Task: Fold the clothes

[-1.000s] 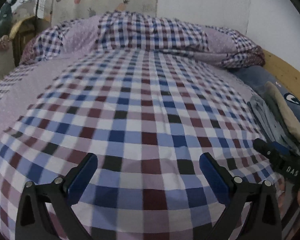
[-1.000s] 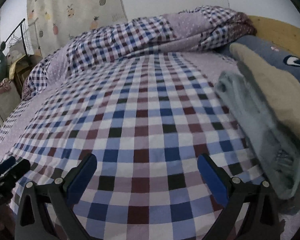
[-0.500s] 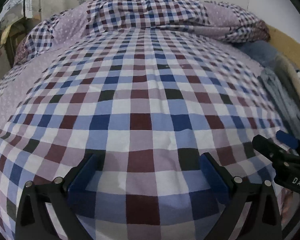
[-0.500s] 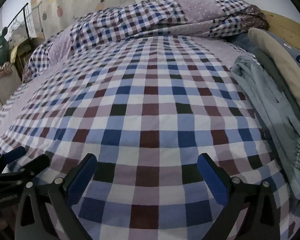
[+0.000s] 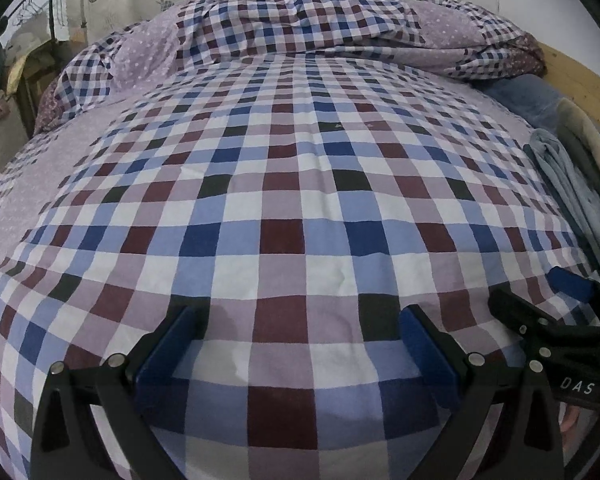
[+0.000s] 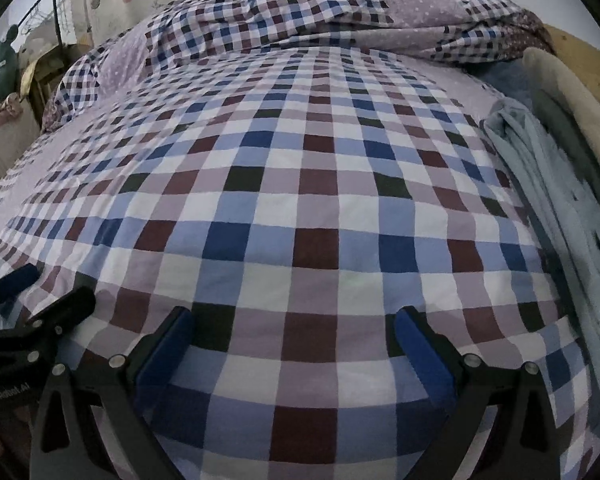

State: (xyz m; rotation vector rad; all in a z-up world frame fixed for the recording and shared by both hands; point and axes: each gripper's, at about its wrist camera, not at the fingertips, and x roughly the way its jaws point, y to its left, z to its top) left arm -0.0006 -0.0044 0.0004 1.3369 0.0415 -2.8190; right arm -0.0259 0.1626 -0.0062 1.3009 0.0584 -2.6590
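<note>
A light blue-grey garment lies crumpled along the right side of the bed, with a beige garment beside it. Both also show in the left wrist view, the blue-grey one and the beige one. My left gripper is open, low over the checkered sheet near the bed's front edge, nothing between its fingers. My right gripper is open too, just to its right, and holds nothing. Each appears in the other's view: the right gripper, the left gripper.
A bunched checkered duvet lies across the far end of the bed. A wooden bed frame runs along the right, with a dark blue pillow against it. A clothes rack and clutter stand at the far left.
Both grippers have dropped lower and closer to the sheet near the front edge. They stayed open and side by side. The garments have not moved.
</note>
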